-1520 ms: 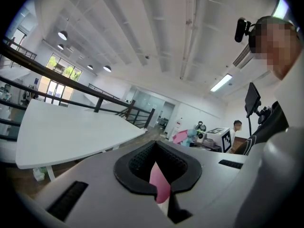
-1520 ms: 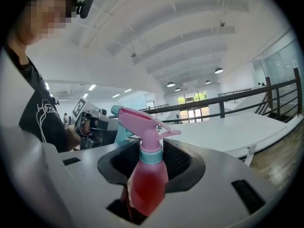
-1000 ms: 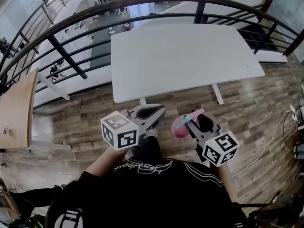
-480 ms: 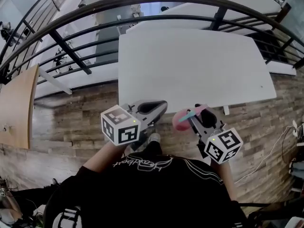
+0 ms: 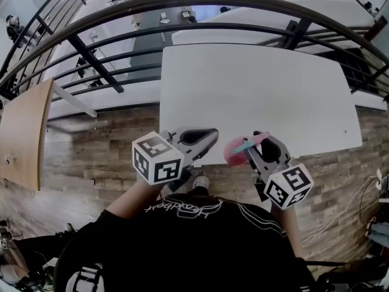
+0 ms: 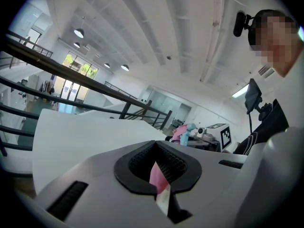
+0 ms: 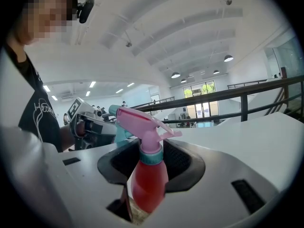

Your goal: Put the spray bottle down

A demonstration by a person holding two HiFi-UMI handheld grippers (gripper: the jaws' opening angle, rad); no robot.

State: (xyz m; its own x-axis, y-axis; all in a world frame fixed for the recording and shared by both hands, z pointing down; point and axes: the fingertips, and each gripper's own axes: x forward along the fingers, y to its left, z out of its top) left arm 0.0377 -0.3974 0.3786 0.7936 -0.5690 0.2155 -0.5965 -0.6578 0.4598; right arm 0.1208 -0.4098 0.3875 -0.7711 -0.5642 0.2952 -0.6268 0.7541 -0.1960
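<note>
right hand-held gripper: clamps upright pink plastic spray bottle | white flat desk: just ahead, below | next, likely: lower forward

White script lettering runs across the person's black shirt, upside down in the head view and too loose to read with certainty. The cubes on the left gripper and right gripper bear only black-and-white square patterns.
</note>
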